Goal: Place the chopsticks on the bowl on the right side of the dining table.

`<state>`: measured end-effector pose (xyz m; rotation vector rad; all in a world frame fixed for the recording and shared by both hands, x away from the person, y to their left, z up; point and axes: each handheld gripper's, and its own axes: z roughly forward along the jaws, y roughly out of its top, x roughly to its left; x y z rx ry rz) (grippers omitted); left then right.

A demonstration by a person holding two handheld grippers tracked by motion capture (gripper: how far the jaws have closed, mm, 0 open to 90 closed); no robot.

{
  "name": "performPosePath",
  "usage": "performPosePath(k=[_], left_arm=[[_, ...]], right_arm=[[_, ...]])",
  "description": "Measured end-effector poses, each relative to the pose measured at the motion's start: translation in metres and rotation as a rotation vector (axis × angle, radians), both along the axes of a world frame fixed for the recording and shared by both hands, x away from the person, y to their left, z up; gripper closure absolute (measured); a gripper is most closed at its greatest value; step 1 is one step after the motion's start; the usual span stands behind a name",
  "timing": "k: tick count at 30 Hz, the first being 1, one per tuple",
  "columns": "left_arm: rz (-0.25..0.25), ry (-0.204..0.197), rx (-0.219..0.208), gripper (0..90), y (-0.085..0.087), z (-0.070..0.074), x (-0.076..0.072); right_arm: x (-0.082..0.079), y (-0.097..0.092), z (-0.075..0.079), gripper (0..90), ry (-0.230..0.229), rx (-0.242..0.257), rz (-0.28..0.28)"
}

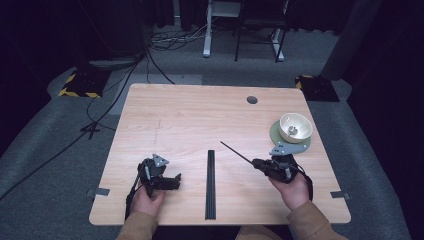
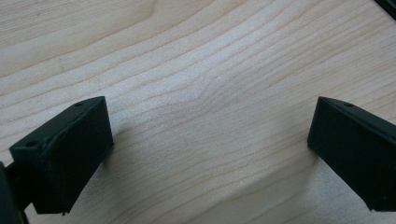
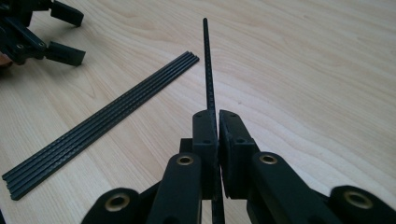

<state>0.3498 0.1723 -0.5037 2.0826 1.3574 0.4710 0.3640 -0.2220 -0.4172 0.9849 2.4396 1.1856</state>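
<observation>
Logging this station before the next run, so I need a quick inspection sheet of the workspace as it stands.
Surface: wooden table, with a grommet hole at the far edge.
Job's things: one thin black strip held; bundle of black strips lying at centre.
Clutter: cream bowl on a green plate; tape tabs at the table's edges.
Grippers: left tongs open, empty, low over the wood; right tongs shut on the strip.
Cables: black leads on the floor.
Surroundings: grey carpet, dark curtains, a desk frame.

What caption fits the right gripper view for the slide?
Right gripper clamps one thin black strip above the wooden table, with the remaining strips lying alongside.
</observation>
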Motion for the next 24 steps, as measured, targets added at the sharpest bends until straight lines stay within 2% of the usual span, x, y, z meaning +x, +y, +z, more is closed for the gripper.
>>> performPosePath(k=[6,12,20,24], left_arm=[[0.000,0.000,0.000,0.3,0.000,0.000,0.000],[0.000,0.000,0.000,0.3,0.000,0.000,0.000],[-0.001,-0.002,0.000,0.3,0.000,0.000,-0.001],[-0.004,-0.001,0.001,0.3,0.000,0.000,-0.001]], right_arm=[[0.003,-0.009,0.016,85.8,-0.021,0.016,0.007],[0.007,-0.016,0.027,85.8,-0.048,0.009,0.004],[0.016,-0.034,0.051,85.8,-0.088,0.004,-0.021],[0.022,-0.044,0.060,85.8,-0.092,0.000,-0.044]])
